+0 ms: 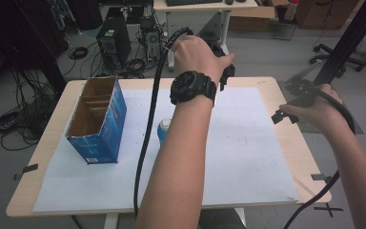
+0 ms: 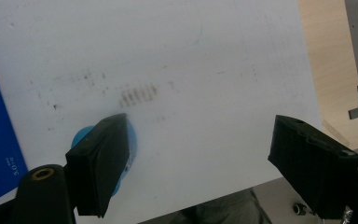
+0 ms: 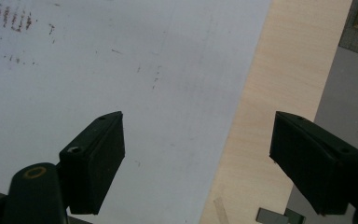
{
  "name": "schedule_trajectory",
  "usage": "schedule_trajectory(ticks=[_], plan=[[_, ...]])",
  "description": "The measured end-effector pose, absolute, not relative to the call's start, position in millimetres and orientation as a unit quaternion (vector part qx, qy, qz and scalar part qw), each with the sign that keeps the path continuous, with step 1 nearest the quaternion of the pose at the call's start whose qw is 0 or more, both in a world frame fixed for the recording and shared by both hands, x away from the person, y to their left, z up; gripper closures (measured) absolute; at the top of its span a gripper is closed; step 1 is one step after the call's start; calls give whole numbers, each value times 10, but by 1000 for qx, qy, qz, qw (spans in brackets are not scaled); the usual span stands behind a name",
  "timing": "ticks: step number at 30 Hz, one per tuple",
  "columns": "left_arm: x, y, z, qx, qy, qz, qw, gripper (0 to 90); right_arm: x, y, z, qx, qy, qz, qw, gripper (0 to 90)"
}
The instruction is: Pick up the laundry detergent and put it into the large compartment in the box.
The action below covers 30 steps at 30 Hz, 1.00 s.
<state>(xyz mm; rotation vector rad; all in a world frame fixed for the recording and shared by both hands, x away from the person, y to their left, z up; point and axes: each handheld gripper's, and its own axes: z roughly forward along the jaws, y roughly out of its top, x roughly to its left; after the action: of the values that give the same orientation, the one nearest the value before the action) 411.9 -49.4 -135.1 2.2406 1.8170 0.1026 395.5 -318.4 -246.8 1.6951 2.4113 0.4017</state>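
Note:
A blue carton (image 1: 97,119) with an open top and cardboard dividers stands on the left of the white sheet (image 1: 248,143). A small blue-capped item (image 1: 164,130) sits beside it, half hidden by the forearm; in the left gripper view this blue item (image 2: 81,137) peeks out behind the left jaw. My left gripper (image 1: 226,72) is held high over the far middle of the table. In its own view the left gripper (image 2: 200,163) stands open over bare sheet. My right gripper (image 1: 284,116) hovers at the table's right edge. The right gripper (image 3: 198,163) is open and holds nothing.
The wooden table (image 1: 310,157) shows around the sheet, with black tape marks (image 1: 320,177) at its right front corner. Cables (image 1: 145,138) trail from both grippers across the table. A computer tower (image 1: 113,40), floor cables and a black frame post (image 1: 348,38) stand beyond.

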Motion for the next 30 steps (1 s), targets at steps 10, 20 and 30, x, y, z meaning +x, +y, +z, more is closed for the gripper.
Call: schedule_trajectory(ticks=[10, 20, 30], plan=[[4123, -409, -1369, 767, 629, 33, 122, 202, 3948, -3198, -2456, 572, 805, 133, 85, 174], [4091, -273, -1380, 762, 636, 31, 117, 201, 3938, -3143, -2417, 572, 805, 135, 83, 166], [4073, -152, -1404, 758, 642, 27, 113, 200, 3937, -3064, -2384, 567, 809, 129, 87, 166]])
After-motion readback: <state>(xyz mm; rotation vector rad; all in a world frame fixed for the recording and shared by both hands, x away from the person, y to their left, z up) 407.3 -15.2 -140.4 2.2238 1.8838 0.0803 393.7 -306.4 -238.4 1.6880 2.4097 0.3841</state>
